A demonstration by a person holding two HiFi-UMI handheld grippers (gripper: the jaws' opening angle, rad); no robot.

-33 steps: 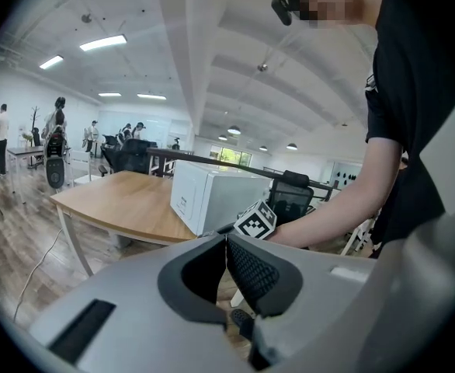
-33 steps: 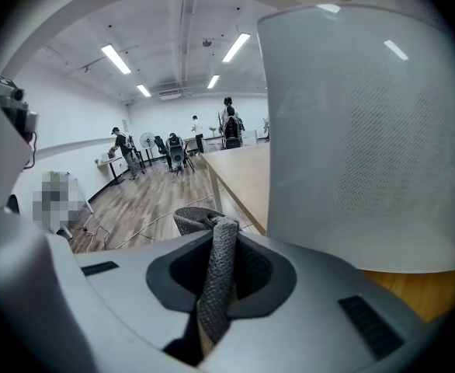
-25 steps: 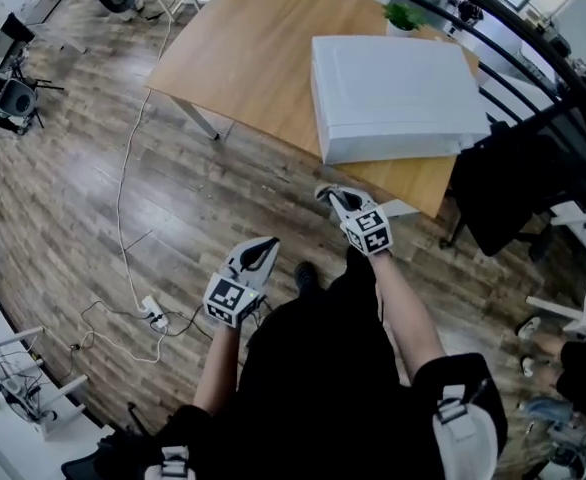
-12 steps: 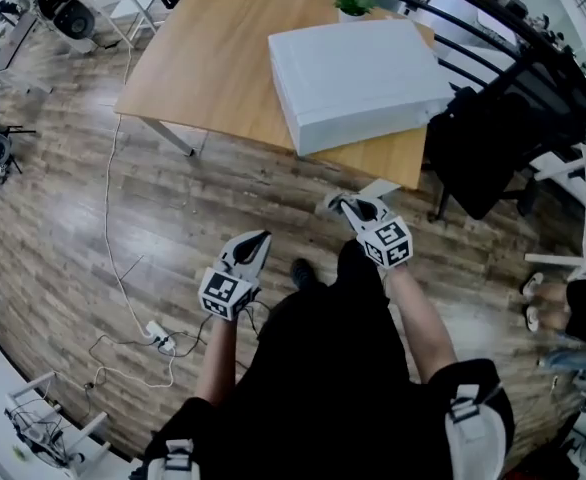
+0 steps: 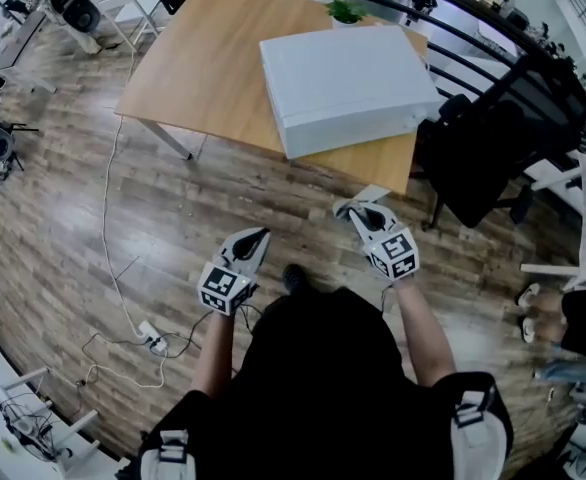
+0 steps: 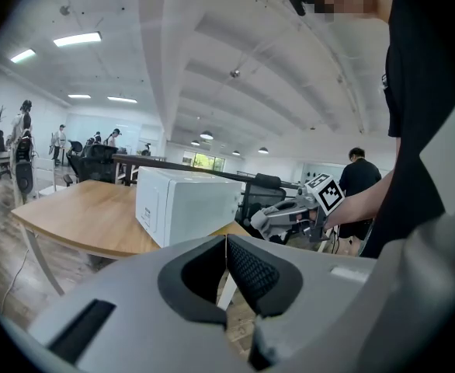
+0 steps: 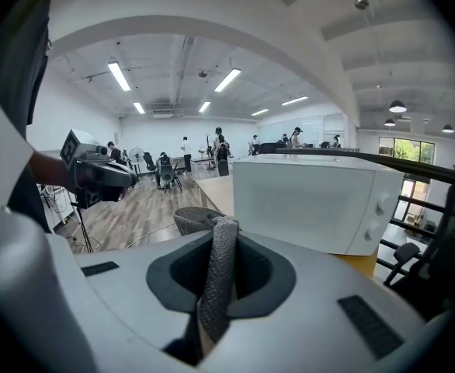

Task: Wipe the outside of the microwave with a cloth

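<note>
The right tongs [image 5: 363, 211] are clenching the cloth [image 7: 216, 274], a grey, coarse-knit strip that is bunching up between the pads and spilling over their tips. It is looking soft, light and limp, so it is probably going to fold and drag instead of pushing flat. Pinching it low, with a wad sticking out past the tips, seems the best hold for wiping. The left tongs [image 6: 226, 247] are pressing together on nothing, low in the frame.

The microwave [image 5: 343, 73] is sitting in the upper middle of the head view, on the right-hand part of the wooden worktop [image 5: 203, 58], well apart from both tongs. It is reading as a stiff, heavy white box with smooth, likely slick panels. It should be staying put under light strokes, and its two knobs [image 7: 383, 204], at the right of the right gripper view, are standing proud and may be snagging the knit.

From the head view only its top and one long side are showing. The back and the far end are facing away in every view. The free end of the cloth is hiding behind the tongs' body, so its full length is not showing.
</note>
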